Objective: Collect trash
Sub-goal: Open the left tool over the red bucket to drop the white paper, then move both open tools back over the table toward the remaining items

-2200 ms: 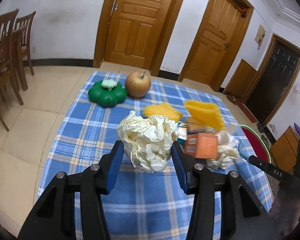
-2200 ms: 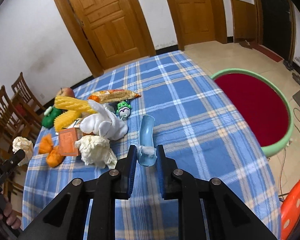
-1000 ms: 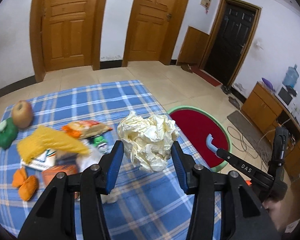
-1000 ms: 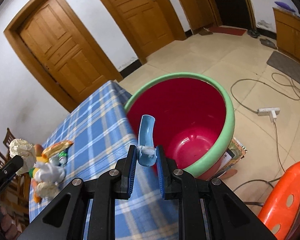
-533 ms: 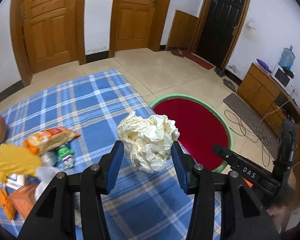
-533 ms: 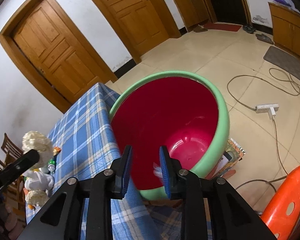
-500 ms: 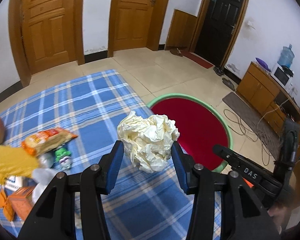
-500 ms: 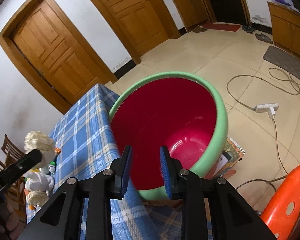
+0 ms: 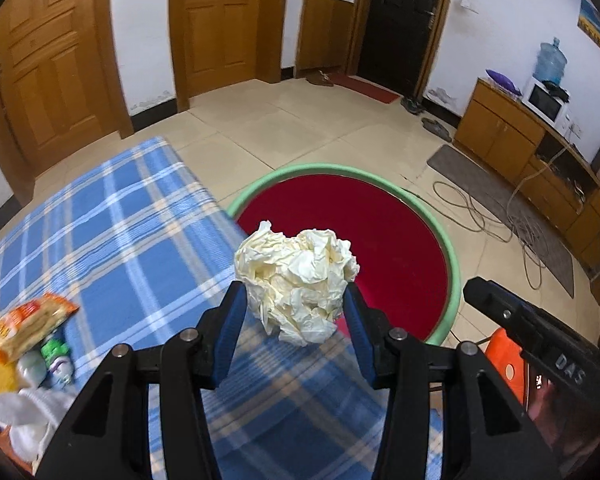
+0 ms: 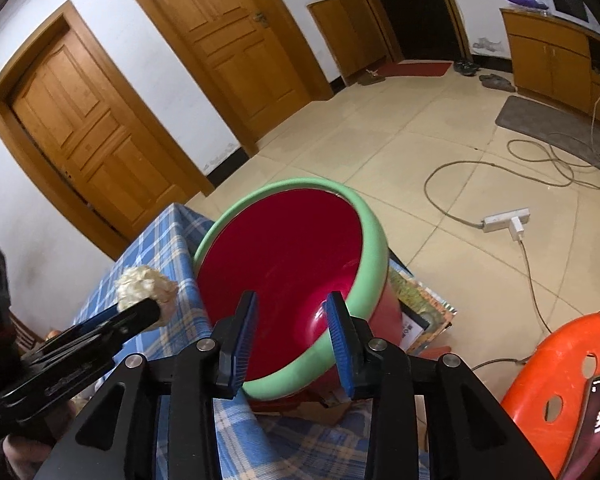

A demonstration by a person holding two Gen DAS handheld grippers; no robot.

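Observation:
My left gripper (image 9: 292,308) is shut on a crumpled cream paper ball (image 9: 296,276) and holds it over the edge of the blue plaid table, right before the red bin with a green rim (image 9: 454,264). In the right wrist view the paper ball (image 10: 146,286) shows at the left, beside the bin (image 10: 374,256). My right gripper (image 10: 294,320) is open and empty above the bin's near side. Its dark body (image 9: 540,340) shows at the right of the left wrist view.
The blue plaid table (image 9: 112,224) carries an orange snack wrapper (image 9: 28,324), a small green toy (image 9: 58,354) and white tissue (image 9: 36,412) at the left. An orange plastic stool (image 10: 568,364) stands right of the bin. Cables and a power strip (image 10: 504,220) lie on the floor.
The right gripper carried a light blue curved piece over the bin, opened and let it go. The left gripper swung from the table's clutter toward the bin with the paper ball.

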